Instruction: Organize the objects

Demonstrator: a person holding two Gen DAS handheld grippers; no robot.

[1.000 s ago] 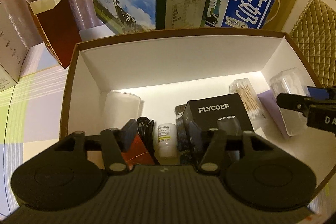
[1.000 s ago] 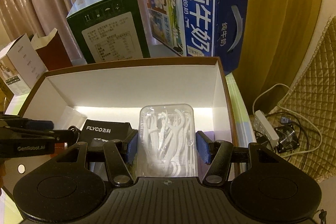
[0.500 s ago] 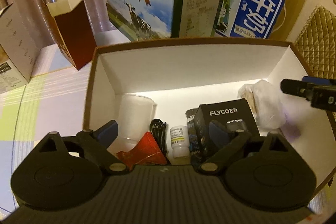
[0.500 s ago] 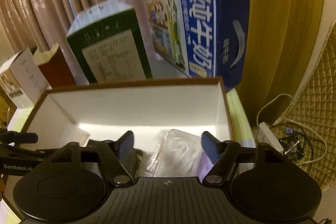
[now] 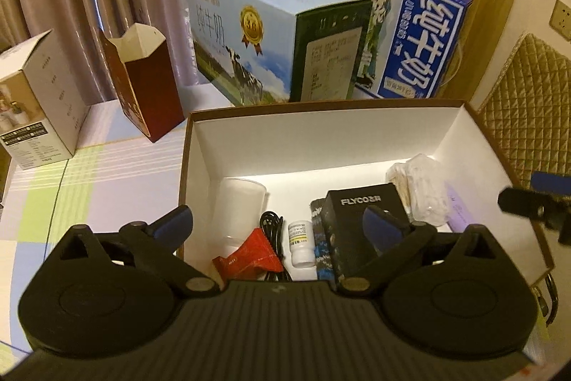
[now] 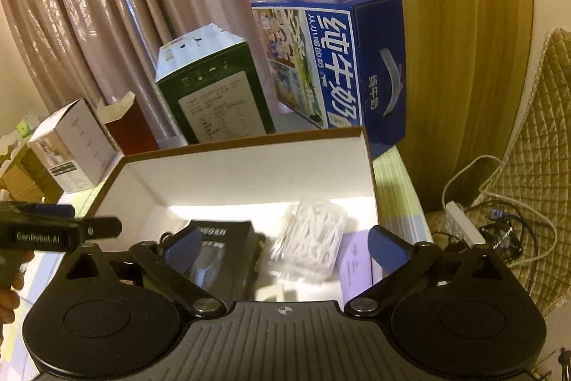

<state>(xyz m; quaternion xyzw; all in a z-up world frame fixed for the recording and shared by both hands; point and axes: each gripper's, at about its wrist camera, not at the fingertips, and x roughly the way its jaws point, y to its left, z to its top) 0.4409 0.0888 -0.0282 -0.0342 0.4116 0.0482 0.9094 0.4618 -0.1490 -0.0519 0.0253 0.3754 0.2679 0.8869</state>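
An open brown box with a white inside (image 5: 321,138) holds a clear cup (image 5: 242,202), a red packet (image 5: 249,257), a black cable (image 5: 271,231), a small white bottle (image 5: 301,241), a black FLYCO box (image 5: 360,213), cotton swabs (image 5: 398,177), a clear case of floss picks (image 5: 426,191) and a lilac card (image 5: 460,213). My left gripper (image 5: 282,224) is open and empty above the box's near left. My right gripper (image 6: 285,247) is open and empty above the box (image 6: 249,166), over the floss picks (image 6: 314,241).
Two milk cartons, green-and-blue (image 5: 278,34) and dark blue (image 5: 421,38), stand behind the box. A dark red open carton (image 5: 142,81) and a white carton (image 5: 39,102) stand at the left on the checked tablecloth (image 5: 89,188). A quilted chair (image 5: 528,102) and floor cables (image 6: 492,220) are at the right.
Both grippers opened and rose away from the box. The right one let go of the floss pick case, which now lies in the box; the left one let go of the red packet.
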